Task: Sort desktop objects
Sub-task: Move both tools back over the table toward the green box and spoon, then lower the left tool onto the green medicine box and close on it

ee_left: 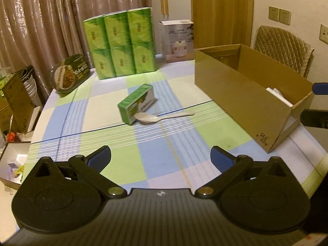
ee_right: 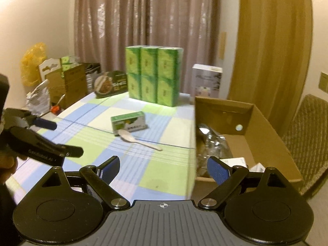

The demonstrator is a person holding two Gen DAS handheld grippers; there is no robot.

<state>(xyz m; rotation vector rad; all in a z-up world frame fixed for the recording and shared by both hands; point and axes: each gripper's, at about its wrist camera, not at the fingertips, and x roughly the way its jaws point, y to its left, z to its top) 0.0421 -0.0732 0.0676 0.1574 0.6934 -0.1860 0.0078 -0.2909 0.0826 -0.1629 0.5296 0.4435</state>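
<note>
A small green box (ee_left: 136,103) (ee_right: 129,123) lies mid-table with a white plastic spoon (ee_left: 162,117) (ee_right: 139,140) resting against its near side. An open cardboard box (ee_left: 252,94) (ee_right: 264,127) stands at the table's right and holds a clear plastic item (ee_right: 213,141) and small white packs (ee_right: 235,162). My left gripper (ee_left: 161,156) hovers open over the near part of the table, well short of the spoon, and holds nothing. My right gripper (ee_right: 163,168) is open and empty by the cardboard box's near left corner. The left gripper (ee_right: 44,139) also shows at the left of the right wrist view.
A shrink-wrapped stack of green tissue packs (ee_left: 121,43) (ee_right: 153,75) stands at the table's far side, with a white appliance box (ee_left: 177,41) (ee_right: 207,81) to its right and a ready-meal tray (ee_left: 69,73) to its left. Cartons (ee_left: 16,102) crowd the floor at left. A padded chair (ee_left: 285,49) stands behind the cardboard box.
</note>
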